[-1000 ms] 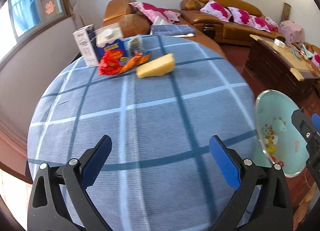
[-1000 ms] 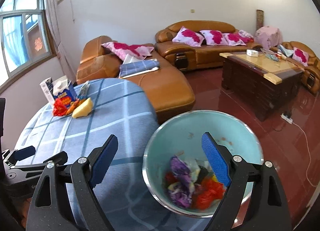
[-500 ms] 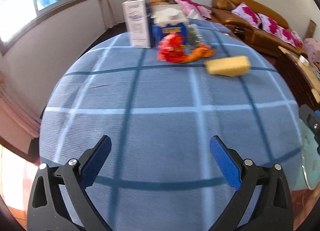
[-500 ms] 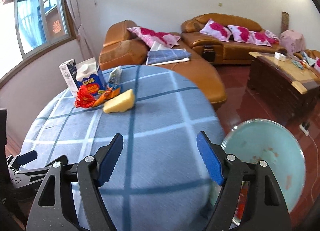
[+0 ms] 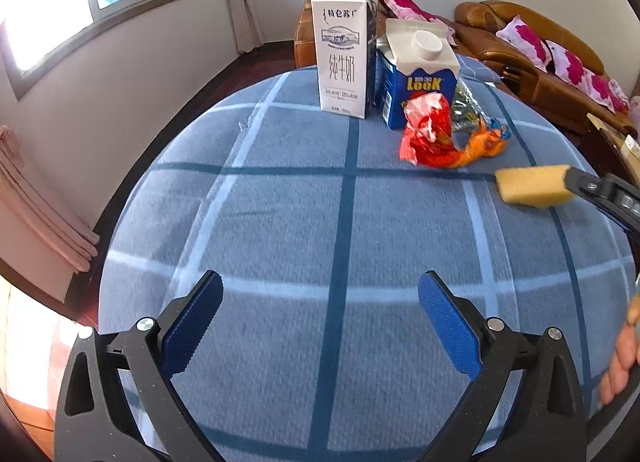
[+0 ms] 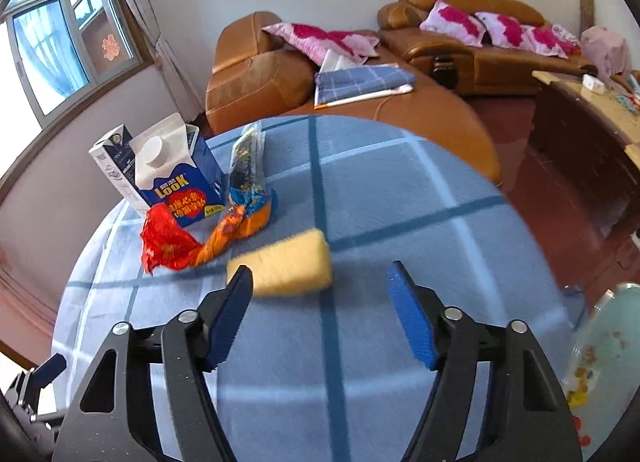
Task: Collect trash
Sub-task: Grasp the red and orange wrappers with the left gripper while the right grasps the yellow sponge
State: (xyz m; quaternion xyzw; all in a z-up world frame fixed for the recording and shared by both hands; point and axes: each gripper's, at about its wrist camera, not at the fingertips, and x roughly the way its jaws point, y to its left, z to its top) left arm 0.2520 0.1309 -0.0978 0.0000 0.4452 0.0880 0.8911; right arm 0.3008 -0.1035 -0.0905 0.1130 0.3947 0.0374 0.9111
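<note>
On the round table with the blue checked cloth (image 5: pixel 280 221) lie a yellow sponge (image 6: pixel 284 268), a crumpled red wrapper (image 6: pixel 166 240), an orange wrapper (image 6: pixel 236 227) and a dark foil packet (image 6: pixel 246 159). A white milk carton (image 5: pixel 344 57) and a blue LOOK carton (image 5: pixel 418 79) stand behind them. My right gripper (image 6: pixel 320 294) hovers just short of the sponge, its jaws closing with nothing between them; its left fingertip (image 6: pixel 240 288) overlaps the sponge's near corner. It also reaches the sponge (image 5: pixel 532 185) from the right in the left wrist view. My left gripper (image 5: pixel 320 314) stands open over bare cloth.
A pale green bin (image 6: pixel 604 346) with scraps inside stands off the table's right edge. Brown leather sofas (image 6: pixel 460 33) with pink cushions and a wooden coffee table (image 6: pixel 592 117) fill the room behind. A hand (image 5: pixel 624 354) shows at the right edge.
Both grippers swung from the bin side towards the trash pile on the table. The right gripper left the bin, narrowed its jaws and came up to the sponge. The cartons loom nearer on the left.
</note>
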